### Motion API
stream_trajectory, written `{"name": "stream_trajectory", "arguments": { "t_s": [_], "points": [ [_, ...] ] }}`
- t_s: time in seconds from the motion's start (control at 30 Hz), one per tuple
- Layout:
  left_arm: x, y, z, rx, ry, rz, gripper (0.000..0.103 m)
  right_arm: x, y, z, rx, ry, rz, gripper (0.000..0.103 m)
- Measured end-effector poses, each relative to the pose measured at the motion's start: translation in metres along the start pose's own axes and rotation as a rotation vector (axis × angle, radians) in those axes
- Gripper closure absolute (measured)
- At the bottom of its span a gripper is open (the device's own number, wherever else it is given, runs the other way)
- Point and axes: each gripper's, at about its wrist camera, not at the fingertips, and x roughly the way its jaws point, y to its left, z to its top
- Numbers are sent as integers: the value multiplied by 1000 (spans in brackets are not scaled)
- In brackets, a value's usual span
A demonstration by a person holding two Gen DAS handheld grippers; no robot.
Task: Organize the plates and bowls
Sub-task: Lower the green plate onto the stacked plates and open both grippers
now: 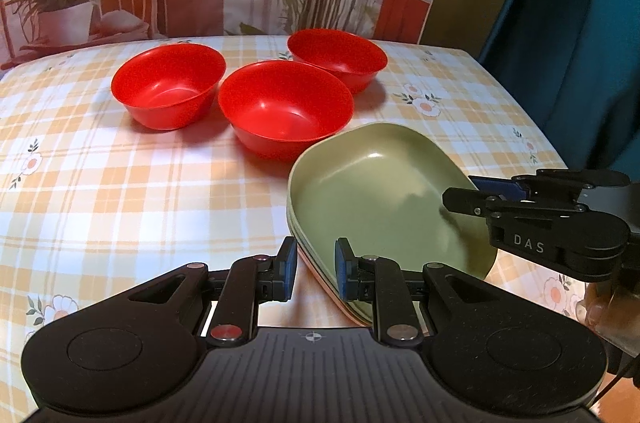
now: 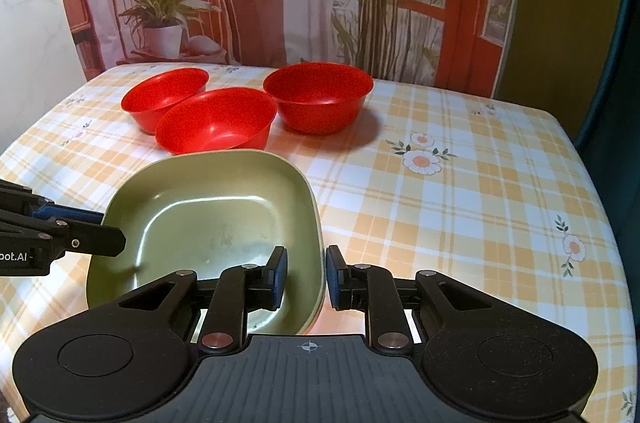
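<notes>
I count three red bowls at the bench's far end, one green plate stack nearer. Left tool and right tool each parted, straddling its rim.

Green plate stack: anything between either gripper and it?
Nothing visible. The left gripper already straddles the near-left rim of the green plate stack, and the right gripper straddles its right rim, both open. The three red bowls sit behind the stack, out of both paths.
</notes>
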Motion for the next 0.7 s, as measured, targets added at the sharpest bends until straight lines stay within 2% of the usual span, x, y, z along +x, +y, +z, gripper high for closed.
{"name": "stream_trajectory", "arguments": {
  "t_s": [0.23,0.3,0.33,0.37,0.4,0.47,0.6,0.67,0.7],
  "points": [
    [-2,3,-3,-30,-6,-7,78,-2,0,1,24,-8,-3,83],
    [-5,3,-4,-28,-20,-3,75,-3,-1,0,46,-12,-9,83],
    [-7,3,-4,-25,-25,4,67,-4,-1,0,54,-14,-18,82],
    [-9,3,-4,-21,-33,10,58,-4,0,-1,55,-17,-29,78],
    [-12,4,-4,-19,-45,13,55,-6,2,-1,55,-25,-38,75],
    [-17,5,-3,-14,-64,17,50,-10,4,-1,65,-43,-44,59],
    [-25,8,0,-7,-92,24,38,-17,9,-2,93,-70,-49,46],
    [-28,9,1,-3,-100,35,22,-20,10,-2,113,-76,-50,37],
    [-30,10,2,-4,-107,40,17,-21,11,-2,124,-78,-49,35]
  ]
}}
